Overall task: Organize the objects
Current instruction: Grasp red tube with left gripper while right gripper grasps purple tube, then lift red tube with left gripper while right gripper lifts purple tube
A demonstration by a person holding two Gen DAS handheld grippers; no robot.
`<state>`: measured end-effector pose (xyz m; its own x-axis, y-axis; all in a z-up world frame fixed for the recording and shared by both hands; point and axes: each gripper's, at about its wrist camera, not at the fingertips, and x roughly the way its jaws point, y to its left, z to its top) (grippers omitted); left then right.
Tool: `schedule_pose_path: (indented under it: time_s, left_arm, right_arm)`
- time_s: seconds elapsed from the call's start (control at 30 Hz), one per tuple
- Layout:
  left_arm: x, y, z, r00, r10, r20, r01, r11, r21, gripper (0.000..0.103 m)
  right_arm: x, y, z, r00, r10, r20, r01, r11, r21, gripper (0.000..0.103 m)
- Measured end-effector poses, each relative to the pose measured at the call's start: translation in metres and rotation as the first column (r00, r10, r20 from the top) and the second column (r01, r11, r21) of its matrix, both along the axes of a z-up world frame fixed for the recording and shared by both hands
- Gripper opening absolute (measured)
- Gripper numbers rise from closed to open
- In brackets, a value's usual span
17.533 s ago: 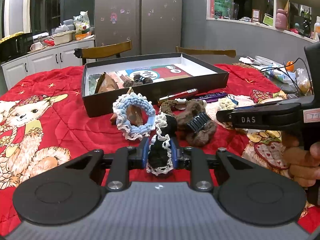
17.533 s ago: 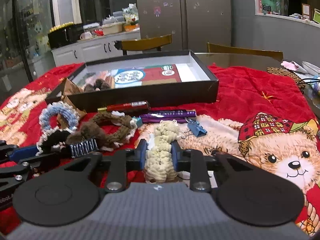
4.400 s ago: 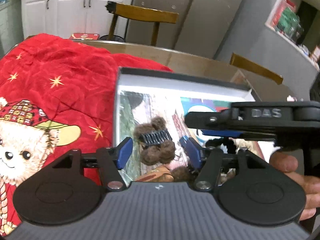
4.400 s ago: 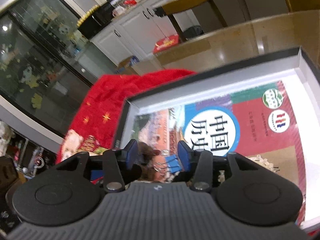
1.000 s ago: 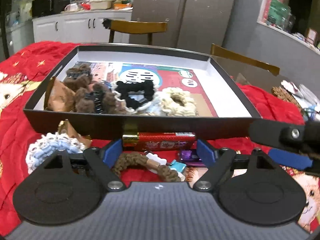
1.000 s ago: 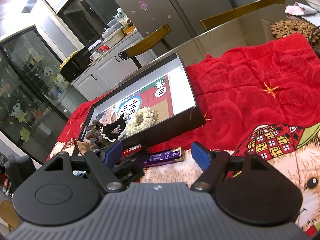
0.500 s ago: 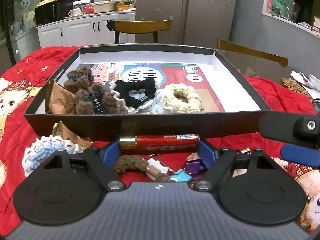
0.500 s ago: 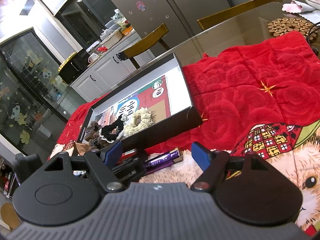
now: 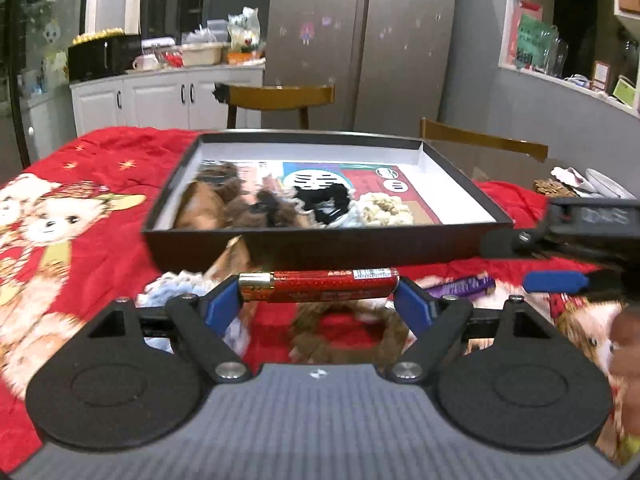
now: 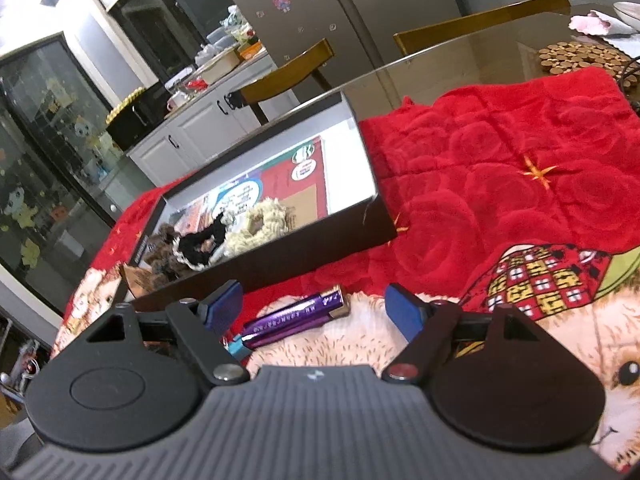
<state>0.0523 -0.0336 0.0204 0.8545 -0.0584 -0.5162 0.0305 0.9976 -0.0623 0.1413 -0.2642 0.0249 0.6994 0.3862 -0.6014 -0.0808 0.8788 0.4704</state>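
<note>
The red wrapped bar [image 9: 320, 280] lies crosswise just in front of the black box [image 9: 320, 246], spanning the left gripper [image 9: 320, 302] between its wide-spread pads; whether the pads press its ends I cannot tell. The purple bar [image 10: 298, 318] lies near the box's front wall, between the right gripper's [image 10: 316, 310] jaws, which are opening and clear of it. Several scrunchies [image 10: 256, 224] already sit inside the box; both bars, a blue scrunchie [image 9: 176, 284] and a brown one [image 9: 340, 336] remain outside, so the sorting looks about half done.

Right gripper [image 10: 314, 308], jaws opening, hovers over a purple bar [image 10: 296, 322] on the red blanket [image 10: 500, 168], near the black box [image 10: 280, 256] holding scrunchies [image 10: 256, 224].
</note>
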Motion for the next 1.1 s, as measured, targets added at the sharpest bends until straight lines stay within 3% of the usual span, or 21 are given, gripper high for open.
schedule_pose_path:
  time_s: [0.17,0.3,0.6,0.73,0.87,1.1]
  left_arm:
    - [-0.035,0.016,-0.004,0.997,-0.009,0.083,0.010,1.000,-0.014,0.085]
    - [-0.042,0.016,-0.004,0.995,-0.052,0.086,0.054,0.998,-0.022,0.085]
    - [-0.054,0.013,-0.009,0.993,-0.083,0.089,0.080,0.996,0.036,0.085]
    - [-0.049,0.019,-0.010,0.996,-0.056,0.071,0.054,0.998,0.029,0.085]
    - [-0.042,0.025,-0.011,0.998,-0.032,0.050,0.031,0.999,0.020,0.085]
    - [-0.041,0.027,-0.011,0.998,-0.017,0.058,0.015,0.999,0.030,0.085]
  right_arm:
    - [-0.001,0.026,-0.008,0.997,0.046,0.054,-0.038,0.988,-0.148,0.092]
    - [-0.002,0.045,-0.010,0.994,0.072,0.083,-0.049,0.966,-0.252,0.094]
    - [-0.003,0.076,-0.017,0.988,0.109,0.109,-0.056,0.912,-0.405,0.096]
    - [-0.001,0.074,-0.018,0.991,0.090,0.100,-0.042,0.911,-0.411,0.089]
    - [-0.007,0.083,-0.020,0.987,0.104,0.121,-0.034,0.880,-0.473,0.081]
    - [-0.009,0.081,-0.019,0.987,0.096,0.131,-0.024,0.883,-0.470,0.080]
